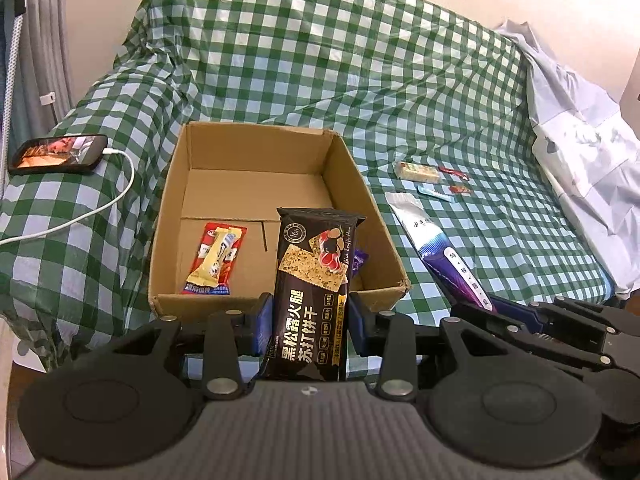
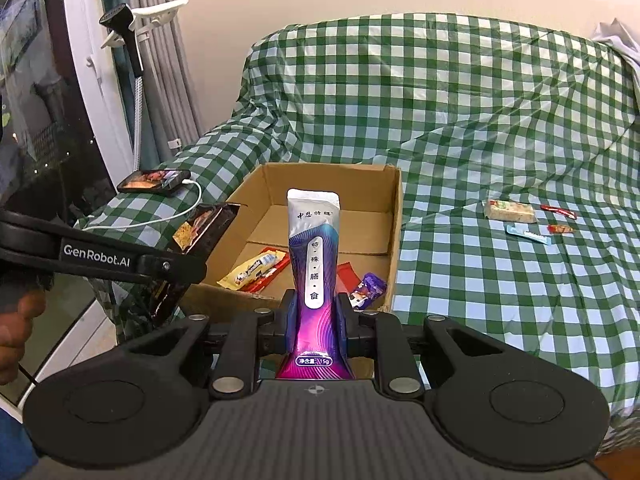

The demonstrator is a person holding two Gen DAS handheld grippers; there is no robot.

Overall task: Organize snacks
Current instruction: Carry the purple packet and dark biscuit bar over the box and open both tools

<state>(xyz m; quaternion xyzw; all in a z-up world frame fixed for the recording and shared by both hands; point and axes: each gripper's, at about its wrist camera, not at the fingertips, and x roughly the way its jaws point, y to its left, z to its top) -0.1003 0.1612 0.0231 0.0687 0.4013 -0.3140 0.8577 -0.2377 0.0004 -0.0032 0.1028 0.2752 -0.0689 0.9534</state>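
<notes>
**Two packets poised at the box's near rim**

Left wrist view: the left gripper (image 1: 310, 320) has its jaws pinching a black cracker packet (image 1: 316, 292) by its lower half, the packet standing upright over the near wall of the cardboard box (image 1: 256, 148). Inside the box, at about 9 o'clock from the packet, a yellow candy bar (image 1: 214, 260) lies on top of a red packet (image 1: 232, 236); a scrap of purple wrapper (image 1: 360, 260) peeks out at 3 o'clock. The far half of the box floor is bare. To do this step well, I judge the packet should be carried past the rim toward 12 o'clock and let go low over that bare floor, so it lands flat and not propped on the wall.

Right wrist view: the right gripper (image 2: 316, 320) has its jaws pressed onto a slim silver-and-purple sachet (image 2: 314, 248), also upright at the near rim. The same box holds the yellow bar, red packets and a purple candy (image 2: 370, 286). On the checked sofa cover (image 2: 480, 120), toward 2 o'clock and well apart from the box, a nougat bar (image 2: 508, 210) and three small sachets are not yet collected.
</notes>
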